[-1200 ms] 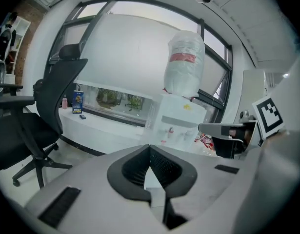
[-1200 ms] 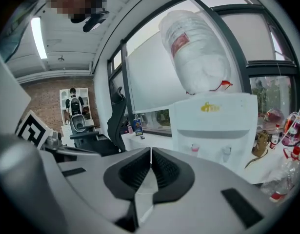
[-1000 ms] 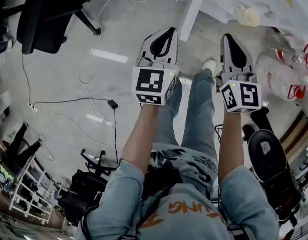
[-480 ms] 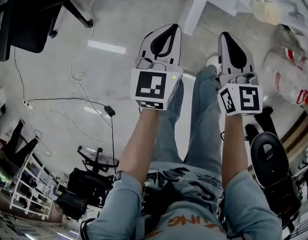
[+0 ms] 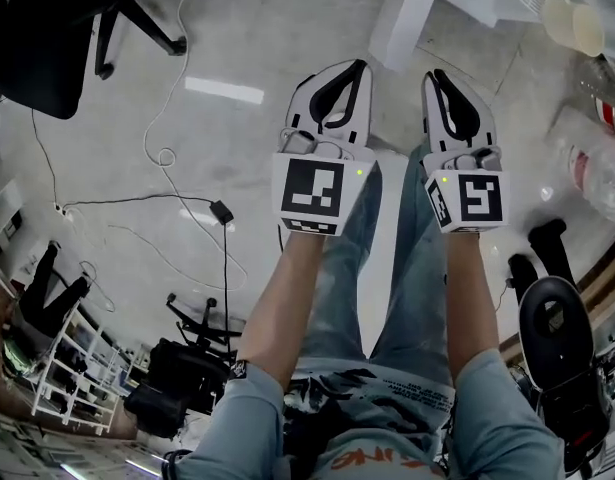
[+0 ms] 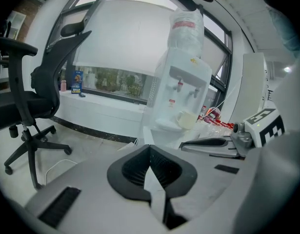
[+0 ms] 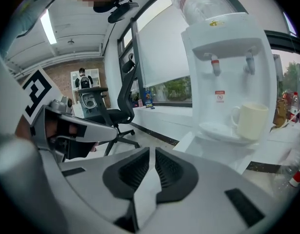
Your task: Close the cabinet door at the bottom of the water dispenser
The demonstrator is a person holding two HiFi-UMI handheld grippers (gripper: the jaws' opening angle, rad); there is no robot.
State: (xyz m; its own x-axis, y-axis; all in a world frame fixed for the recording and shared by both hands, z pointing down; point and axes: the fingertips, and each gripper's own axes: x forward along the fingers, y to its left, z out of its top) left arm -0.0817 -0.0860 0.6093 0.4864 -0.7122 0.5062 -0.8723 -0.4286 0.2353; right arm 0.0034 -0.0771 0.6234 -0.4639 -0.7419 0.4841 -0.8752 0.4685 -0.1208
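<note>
The white water dispenser (image 7: 228,57) stands ahead with a bottle on top and a cream mug (image 7: 250,121) on its drip tray. Its bottom cabinet door (image 5: 405,13) stands open, a white panel jutting out over the floor, also seen low in the right gripper view as the door (image 7: 191,143). My left gripper (image 5: 355,66) and right gripper (image 5: 434,75) hang side by side, short of the door and touching nothing. Close up, the left gripper (image 6: 150,150) and right gripper (image 7: 150,152) have their jaws together with nothing between them. The dispenser (image 6: 184,87) lies ahead and to the right of the left gripper.
A black office chair (image 5: 47,38) stands on the floor at the left, with cables (image 5: 167,158) trailing across the tiles. Plastic water bottles (image 5: 597,158) lie to the right of the dispenser. A black scooter-like object (image 5: 557,328) sits at the right, a wire rack (image 5: 57,368) at the lower left.
Both grippers have sunk lower together, still shut and side by side. The open door and mug have shifted up and right in the head view.
</note>
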